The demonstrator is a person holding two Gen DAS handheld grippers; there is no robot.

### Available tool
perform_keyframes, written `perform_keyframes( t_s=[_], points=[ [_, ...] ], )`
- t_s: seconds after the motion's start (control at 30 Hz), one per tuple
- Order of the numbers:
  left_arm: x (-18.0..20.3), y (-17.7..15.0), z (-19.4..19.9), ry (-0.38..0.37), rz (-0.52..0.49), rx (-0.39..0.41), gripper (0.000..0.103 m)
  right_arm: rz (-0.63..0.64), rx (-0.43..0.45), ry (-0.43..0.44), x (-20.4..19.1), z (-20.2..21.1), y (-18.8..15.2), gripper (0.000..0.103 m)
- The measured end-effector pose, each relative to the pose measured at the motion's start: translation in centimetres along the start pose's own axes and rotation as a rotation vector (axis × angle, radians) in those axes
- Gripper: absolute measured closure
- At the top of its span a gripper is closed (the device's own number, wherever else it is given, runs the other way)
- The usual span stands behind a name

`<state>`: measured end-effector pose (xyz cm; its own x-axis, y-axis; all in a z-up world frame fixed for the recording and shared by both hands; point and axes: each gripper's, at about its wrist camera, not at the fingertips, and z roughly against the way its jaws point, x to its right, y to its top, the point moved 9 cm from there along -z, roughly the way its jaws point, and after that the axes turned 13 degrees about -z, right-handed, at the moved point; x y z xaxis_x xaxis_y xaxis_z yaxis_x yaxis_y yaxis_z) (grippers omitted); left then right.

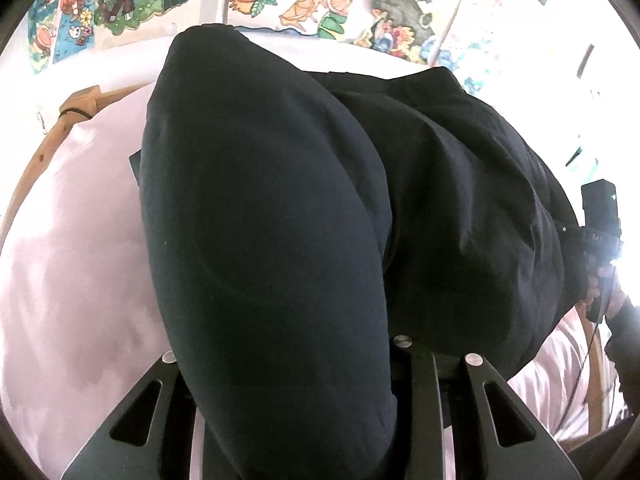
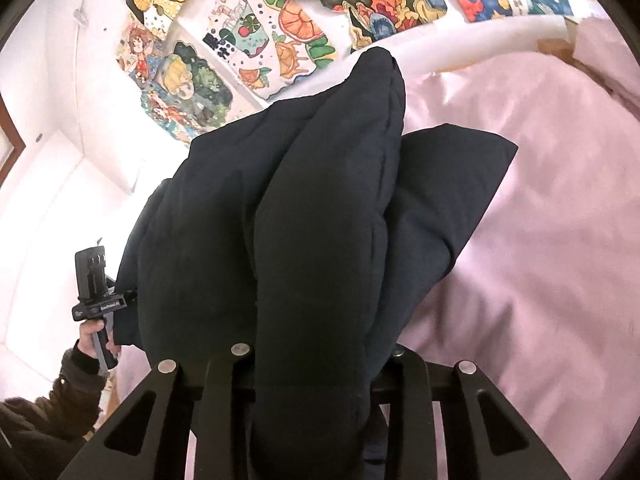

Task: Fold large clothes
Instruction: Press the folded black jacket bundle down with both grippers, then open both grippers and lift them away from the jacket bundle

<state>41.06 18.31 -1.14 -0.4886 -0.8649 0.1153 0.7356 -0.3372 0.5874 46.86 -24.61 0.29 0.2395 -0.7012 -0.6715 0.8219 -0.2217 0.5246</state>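
The dark padded coat (image 1: 260, 220) hangs bunched over the pink bed (image 1: 72, 240), lifted off the sheet on its near side. The left tool (image 1: 288, 420) is clamped on a thick fold of the coat, which fills the gap between its fingers. The right tool (image 2: 316, 408) is likewise clamped on another fold. One flat part of the coat lies toward the bed's middle. Colourful drawings (image 2: 288, 24) cover the wall beyond the bed's far edge.
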Motion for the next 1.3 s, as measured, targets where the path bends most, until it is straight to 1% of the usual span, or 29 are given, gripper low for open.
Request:
perform_keyframes(
  t_s=[0.07,0.13,0.23,0.27,0.33,0.4,0.5,0.6,0.7,0.73,0.77,0.8,0.83,0.87,0.9,0.93,0.97,1.0,1.03,1.07,1.17,1.23,1.3],
  points=[
    [1.7,-1.0,0.9,-0.004,-0.013,0.001,0.077,0.014,-0.005,-0.027,-0.9,0.8,-1.7,0.075],
    [3.2,-1.3,0.7,-0.013,0.0,0.002,0.077,0.004,-0.005,-0.054,-1.5,1.5,-3.2,0.075],
    [4.0,-2.4,0.6,-0.015,-0.005,-0.015,0.077,0.021,-0.002,-0.107,-2.2,2.2,-5.1,0.075],
    [4.1,-3.1,0.3,-0.021,0.007,-0.04,0.076,0.018,-0.005,-0.114,-2.4,2.0,-5.5,0.075],
    [3.9,-4.1,0.0,-0.032,0.02,-0.074,0.076,-0.011,-0.024,-0.12,-1.9,1.5,-6.1,0.075],
    [3.9,-4.1,-1.2,-0.033,0.032,-0.096,0.076,-0.036,-0.043,-0.143,-0.9,0.7,-6.4,0.074],
    [3.7,-4.4,-2.5,-0.033,0.067,-0.12,0.073,-0.066,-0.065,-0.164,0.6,-0.3,-6.5,0.07],
    [3.3,-4.5,-3.5,-0.031,0.099,-0.142,0.063,-0.096,-0.079,-0.173,1.7,-1.0,-6.6,0.062],
    [2.8,-4.8,-4.0,-0.021,0.123,-0.175,0.052,-0.116,-0.082,-0.202,2.7,-1.2,-7.0,0.047],
    [2.7,-4.6,-4.2,-0.008,0.123,-0.188,0.047,-0.121,-0.082,-0.218,3.1,-1.1,-7.3,0.033],
    [2.5,-4.6,-4.2,0.009,0.123,-0.189,0.043,-0.127,-0.083,-0.253,3.7,-1.1,-7.6,0.021],
    [2.4,-4.4,-4.1,0.02,0.124,-0.185,0.042,-0.138,-0.076,-0.286,4.3,-0.9,-8.0,0.018],
    [2.3,-4.7,-3.7,0.036,0.13,-0.181,0.039,-0.151,-0.066,-0.298,4.6,-0.6,-8.3,0.016],
    [2.1,-4.8,-3.3,0.06,0.14,-0.181,0.033,-0.182,-0.045,-0.31,4.9,-0.1,-8.5,0.012],
    [1.9,-5.1,-2.9,0.088,0.147,-0.18,0.028,-0.21,-0.032,-0.321,5.1,0.3,-8.8,0.01],
    [1.7,-5.7,-2.2,0.114,0.15,-0.175,0.017,-0.231,-0.022,-0.327,5.1,0.7,-9.1,0.01],
    [1.9,-5.6,-1.5,0.145,0.148,-0.154,0.009,-0.252,-0.006,-0.336,4.9,1.1,-9.4,0.009],
    [2.0,-5.7,-0.8,0.161,0.142,-0.128,0.006,-0.257,0.006,-0.351,4.6,1.4,-9.6,0.007],
    [2.2,-6.1,0.0,0.172,0.134,-0.107,0.005,-0.256,0.015,-0.37,4.3,1.6,-9.8,0.0],
    [2.8,-6.0,0.6,0.187,0.122,-0.088,0.005,-0.25,0.032,-0.406,3.8,2.0,-10.2,0.0],
    [4.0,-6.6,1.7,0.24,0.109,-0.061,0.002,-0.233,0.087,-0.477,2.6,3.2,-11.0,0.0],
    [4.9,-7.2,2.0,0.273,0.105,-0.046,0.002,-0.216,0.111,-0.501,2.0,3.9,-12.0,0.0],
    [5.8,-8.2,3.1,0.316,0.101,-0.027,0.002,-0.185,0.139,-0.528,1.6,4.7,-12.8,0.0]
  ],
)
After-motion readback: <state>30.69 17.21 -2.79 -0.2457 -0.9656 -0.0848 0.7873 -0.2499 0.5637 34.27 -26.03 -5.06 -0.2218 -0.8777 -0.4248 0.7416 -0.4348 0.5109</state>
